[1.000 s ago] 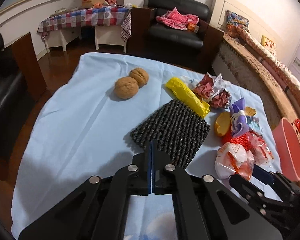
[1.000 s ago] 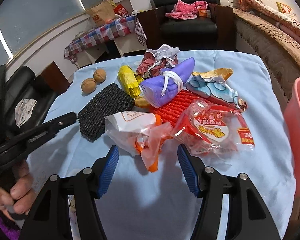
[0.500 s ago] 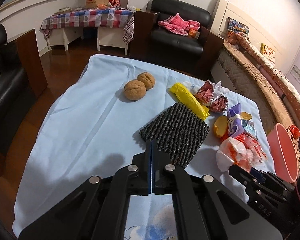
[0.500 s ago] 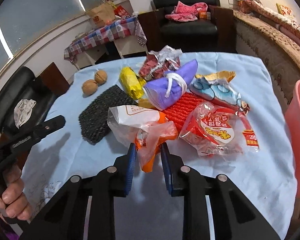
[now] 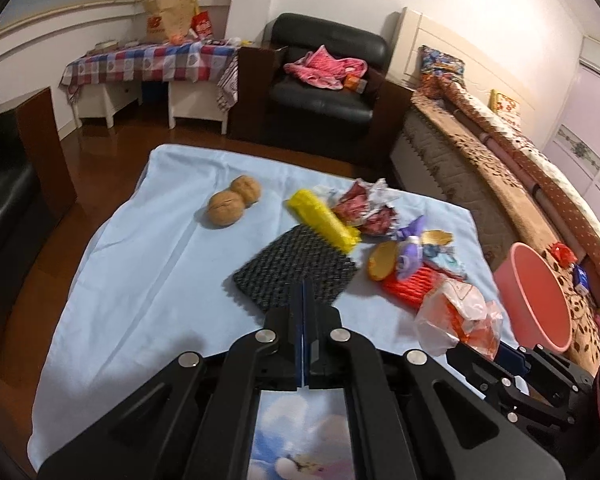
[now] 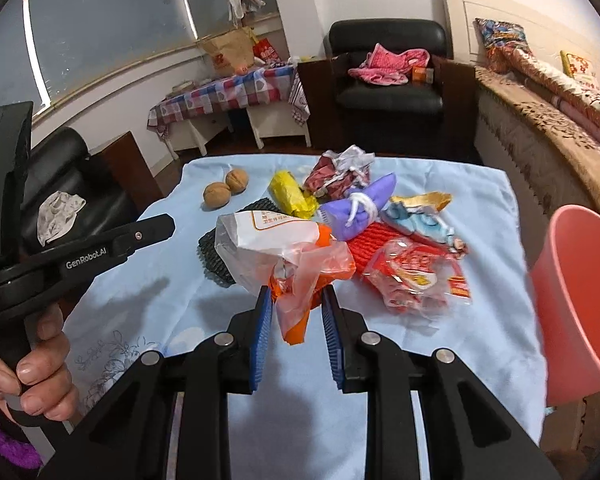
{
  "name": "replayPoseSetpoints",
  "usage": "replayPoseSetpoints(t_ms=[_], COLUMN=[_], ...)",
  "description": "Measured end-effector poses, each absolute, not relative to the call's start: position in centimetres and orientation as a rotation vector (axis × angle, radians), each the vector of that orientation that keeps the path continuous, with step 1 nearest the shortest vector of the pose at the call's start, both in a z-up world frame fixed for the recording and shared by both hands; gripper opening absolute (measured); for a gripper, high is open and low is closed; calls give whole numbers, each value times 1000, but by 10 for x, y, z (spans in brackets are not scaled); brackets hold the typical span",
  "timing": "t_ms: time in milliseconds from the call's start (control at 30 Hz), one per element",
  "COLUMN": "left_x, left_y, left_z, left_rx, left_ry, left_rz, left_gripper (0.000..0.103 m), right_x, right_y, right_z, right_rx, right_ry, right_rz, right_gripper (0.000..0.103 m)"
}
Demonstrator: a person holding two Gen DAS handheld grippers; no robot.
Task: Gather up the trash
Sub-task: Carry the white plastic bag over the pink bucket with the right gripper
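the right claw (image 6: 296, 312) has just been closing and now pinches the crumpled orange-and-white plastic bag (image 6: 276, 256) between its blue pads (image 6: 260, 328); the bag's orange tail hangs down between them. the bag sits above the table (image 6: 480, 340), which is covered with a light blue cloth.

the left claw (image 5: 303, 308) is pressed fully together with nothing between its pads. in the right wrist view it is gripped by a hand (image 6: 32, 364) at the frame's left edge, with its tip beside the bag.

positions relative to the held bag, right wrist view:
- black mesh pad (image 6: 216, 252): directly behind and partly hidden by the bag.
- two walnuts (image 6: 226, 188): beyond the mesh pad, touching each other.
- yellow wrapper (image 6: 290, 196): behind the bag, near the mesh pad.
- crumpled red-and-silver wrapper (image 6: 340, 172): beyond the yellow wrapper.
- purple bundle tied with white cord (image 6: 360, 208): behind and to the right.
- red mesh sleeve (image 6: 370, 242): just right of the bag, under the purple bundle.
- clear red-printed snack packet (image 6: 416, 280): to the right, on the table.
- pink bucket (image 6: 580, 300): far right, at the table edge.
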State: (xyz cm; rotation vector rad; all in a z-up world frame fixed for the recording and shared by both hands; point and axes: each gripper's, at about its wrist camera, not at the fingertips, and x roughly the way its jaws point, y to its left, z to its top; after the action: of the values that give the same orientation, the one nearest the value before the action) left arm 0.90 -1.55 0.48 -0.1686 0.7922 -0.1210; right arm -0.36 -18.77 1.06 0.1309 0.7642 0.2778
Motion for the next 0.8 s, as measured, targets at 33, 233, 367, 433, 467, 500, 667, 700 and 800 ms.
replayPoseSetpoints(t_ms=[33, 233, 367, 433, 467, 500, 667, 700, 800], left_x=[8, 1, -2, -4, -5, -6, -8, -8, -11], left_y=[-20, -46, -65, -76, -80, -85, -105, -110, -121], left_z=[7, 18, 25, 29, 30, 32, 39, 40, 42], left_rx=[-163, -128, -103, -90, -86, -81, -55, -49, -35], left_ry=[788, 763, 748, 739, 737, 734, 720, 717, 711], left_rz=[-130, -180, -221, -240, -247, -257, -297, -304, -320], left_gripper=[0, 0, 0, 0, 0, 0, 0, 0, 0], right_x=[-6, -22, -31, -35, -37, -40, -49, -50, -56], right_y=[-191, -214, -231, -239, -242, -248, -263, -266, -275], right_z=[12, 20, 25, 27, 28, 29, 31, 32, 33], right_rx=[134, 159, 174, 183, 187, 193, 211, 213, 220], right_ry=[760, 732, 714, 705, 702, 697, 683, 681, 672], right_rz=[271, 218, 182, 166, 159, 148, 116, 111, 96], right_gripper=[25, 25, 25, 25, 25, 25, 25, 25, 25])
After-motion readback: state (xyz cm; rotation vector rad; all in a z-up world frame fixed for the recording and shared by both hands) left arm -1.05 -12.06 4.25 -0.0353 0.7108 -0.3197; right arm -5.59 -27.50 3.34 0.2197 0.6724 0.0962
